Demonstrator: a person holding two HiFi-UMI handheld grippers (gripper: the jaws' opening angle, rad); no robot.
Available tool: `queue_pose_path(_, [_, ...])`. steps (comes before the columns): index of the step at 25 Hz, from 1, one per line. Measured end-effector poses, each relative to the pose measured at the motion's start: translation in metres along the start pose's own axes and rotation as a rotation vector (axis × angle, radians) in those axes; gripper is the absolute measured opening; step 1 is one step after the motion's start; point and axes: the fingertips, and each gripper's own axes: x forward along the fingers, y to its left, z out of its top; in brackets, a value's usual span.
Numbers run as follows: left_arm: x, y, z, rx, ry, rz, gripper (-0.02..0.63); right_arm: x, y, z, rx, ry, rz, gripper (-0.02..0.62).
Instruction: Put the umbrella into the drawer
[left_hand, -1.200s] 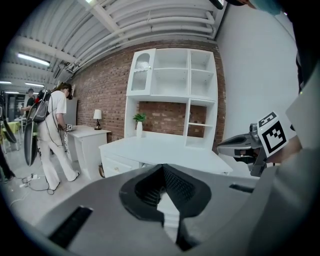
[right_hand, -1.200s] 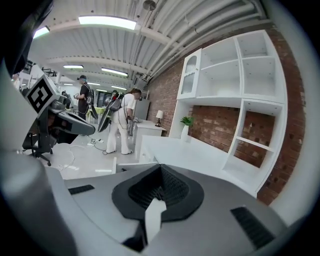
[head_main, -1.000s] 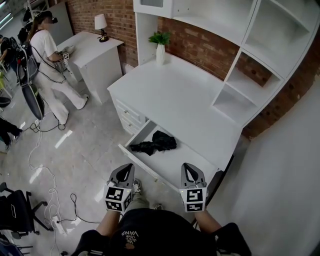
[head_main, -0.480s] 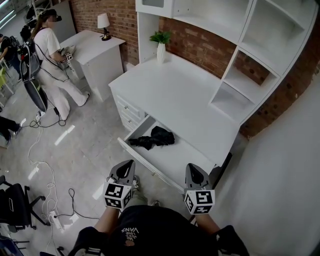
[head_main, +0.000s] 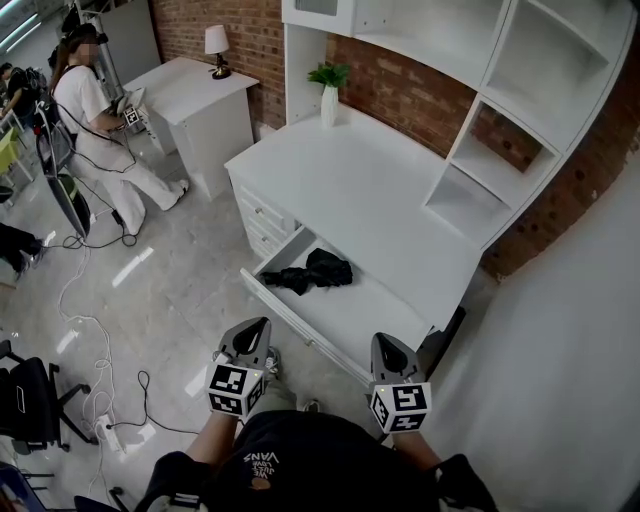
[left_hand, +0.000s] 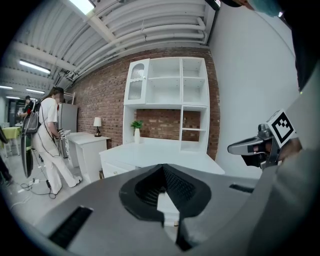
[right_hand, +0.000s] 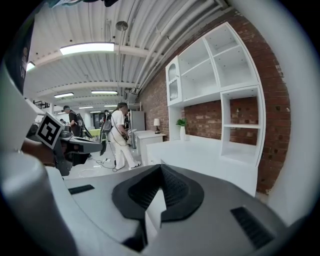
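The black folded umbrella (head_main: 315, 272) lies inside the open white drawer (head_main: 372, 322) of the desk, towards its left end. Both grippers hover side by side in front of the drawer, short of its front panel. My left gripper (head_main: 254, 328) is shut with nothing in it, and its jaws meet at the tip in the left gripper view (left_hand: 162, 166). Over to the right, my right gripper (head_main: 385, 343) is also shut and empty, with its jaws closed together in the right gripper view (right_hand: 160, 166). Neither gripper touches the umbrella or the drawer.
The white desk (head_main: 350, 190) carries a shelf unit (head_main: 520, 120) at the right and a plant in a white vase (head_main: 329, 95) at the back. A second white desk with a lamp (head_main: 215, 45), a person (head_main: 90, 110), floor cables (head_main: 90, 340) and a black chair (head_main: 30, 420) are at left.
Both grippers have drawn back a little from the drawer front, and the right one has rolled slightly. The umbrella stays in the drawer.
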Motion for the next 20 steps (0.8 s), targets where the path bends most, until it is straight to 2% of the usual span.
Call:
queue_pose_path(12, [-0.016,-0.003,-0.015,-0.020,0.030,0.018,0.006,-0.006,0.004,-0.017,0.008,0.029,-0.002,0.000])
queue_pose_path(20, [-0.022,0.002,-0.017,-0.028,0.008,0.038,0.006,-0.003,0.008,-0.020,0.005,0.036,0.002,0.000])
